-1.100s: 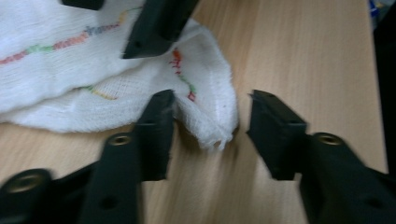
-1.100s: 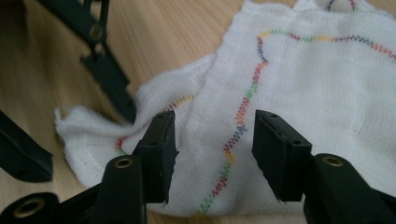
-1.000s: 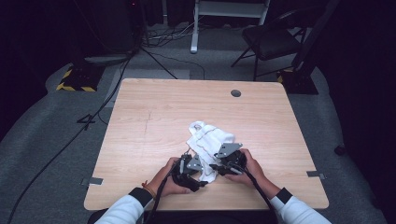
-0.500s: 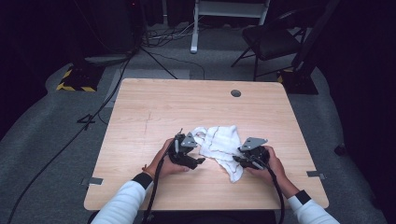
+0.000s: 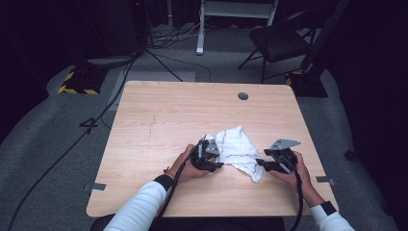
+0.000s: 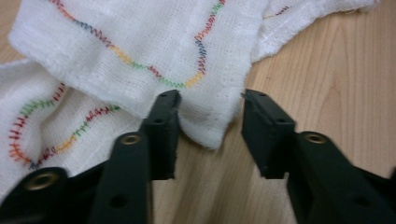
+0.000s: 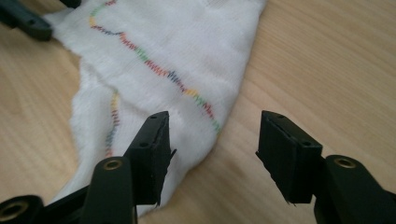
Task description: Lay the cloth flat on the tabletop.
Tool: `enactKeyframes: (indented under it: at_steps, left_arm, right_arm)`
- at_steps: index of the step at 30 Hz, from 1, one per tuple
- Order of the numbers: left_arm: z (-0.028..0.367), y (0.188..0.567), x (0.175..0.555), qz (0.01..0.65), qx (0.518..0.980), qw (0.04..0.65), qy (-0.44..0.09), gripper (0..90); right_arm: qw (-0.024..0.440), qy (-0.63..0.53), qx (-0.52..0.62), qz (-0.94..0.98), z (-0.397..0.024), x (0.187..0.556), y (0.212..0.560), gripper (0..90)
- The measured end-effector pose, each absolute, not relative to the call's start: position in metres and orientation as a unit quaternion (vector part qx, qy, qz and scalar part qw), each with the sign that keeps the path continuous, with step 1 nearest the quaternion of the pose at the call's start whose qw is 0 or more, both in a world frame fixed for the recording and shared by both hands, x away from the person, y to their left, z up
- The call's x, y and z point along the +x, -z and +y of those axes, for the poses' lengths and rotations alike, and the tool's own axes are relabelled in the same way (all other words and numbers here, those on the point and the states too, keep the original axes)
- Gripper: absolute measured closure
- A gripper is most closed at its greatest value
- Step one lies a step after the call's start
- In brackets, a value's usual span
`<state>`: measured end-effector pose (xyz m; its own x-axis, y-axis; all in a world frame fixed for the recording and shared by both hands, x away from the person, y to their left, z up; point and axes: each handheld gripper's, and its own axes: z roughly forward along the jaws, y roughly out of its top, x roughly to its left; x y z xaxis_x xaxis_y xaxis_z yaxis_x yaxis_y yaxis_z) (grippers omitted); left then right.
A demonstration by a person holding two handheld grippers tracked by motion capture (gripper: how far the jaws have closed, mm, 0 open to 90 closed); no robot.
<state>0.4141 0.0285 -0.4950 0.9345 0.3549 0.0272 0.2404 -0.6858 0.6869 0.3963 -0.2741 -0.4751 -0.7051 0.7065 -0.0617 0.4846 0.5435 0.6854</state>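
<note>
Both hands have drawn apart since a moment ago, spreading the white cloth (image 5: pixel 237 150) flatter at lower centre of the worktop (image 5: pixel 159 120). At its left edge the left tool (image 6: pixel 210 100) has just been closing, jaws apart around a cloth corner without pinching it. Lower right, the right tool (image 7: pixel 212 122) has been opening, its jaws apart over the cloth's tip.

White cloth (image 5: pixel 239 147) on wooden table (image 5: pixel 159 115)
</note>
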Motion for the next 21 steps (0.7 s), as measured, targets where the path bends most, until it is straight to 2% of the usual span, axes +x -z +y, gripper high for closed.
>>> enactKeyframes:
  at_steps: [1,2,6,11,12,18,20,21]
  left_arm:
    - [0.028,0.495,0.414,0.161,0.915,0.362,-0.081,68.9]
    - [0.028,0.495,0.414,0.163,0.914,0.362,-0.083,68.9]
    - [0.028,0.495,0.417,0.162,0.912,0.366,-0.086,80.4]
    - [0.032,0.491,0.419,0.159,0.91,0.373,-0.084,86.4]
    - [0.033,0.489,0.42,0.161,0.908,0.378,-0.083,86.6]
    - [0.047,0.47,0.42,0.166,0.891,0.412,-0.092,87.3]
    - [0.052,0.462,0.416,0.161,0.888,0.419,-0.099,87.3]
    - [0.053,0.458,0.414,0.161,0.886,0.423,-0.1,87.3]
  right_arm:
    - [0.158,-0.333,0.346,0.863,-0.278,0.389,0.475,43.2]
    - [0.158,-0.333,0.346,0.863,-0.278,0.389,0.475,43.2]
    - [0.131,-0.323,0.332,0.877,-0.279,0.377,0.481,41.1]
    - [0.121,-0.316,0.342,0.877,-0.282,0.373,0.487,43.3]
    - [0.122,-0.314,0.344,0.876,-0.283,0.373,0.486,46.7]
    - [0.151,-0.303,0.328,0.882,-0.285,0.372,0.482,83.5]
    - [0.163,-0.312,0.325,0.877,-0.289,0.373,0.478,89.7]
    - [0.164,-0.318,0.327,0.875,-0.291,0.373,0.476,90.0]
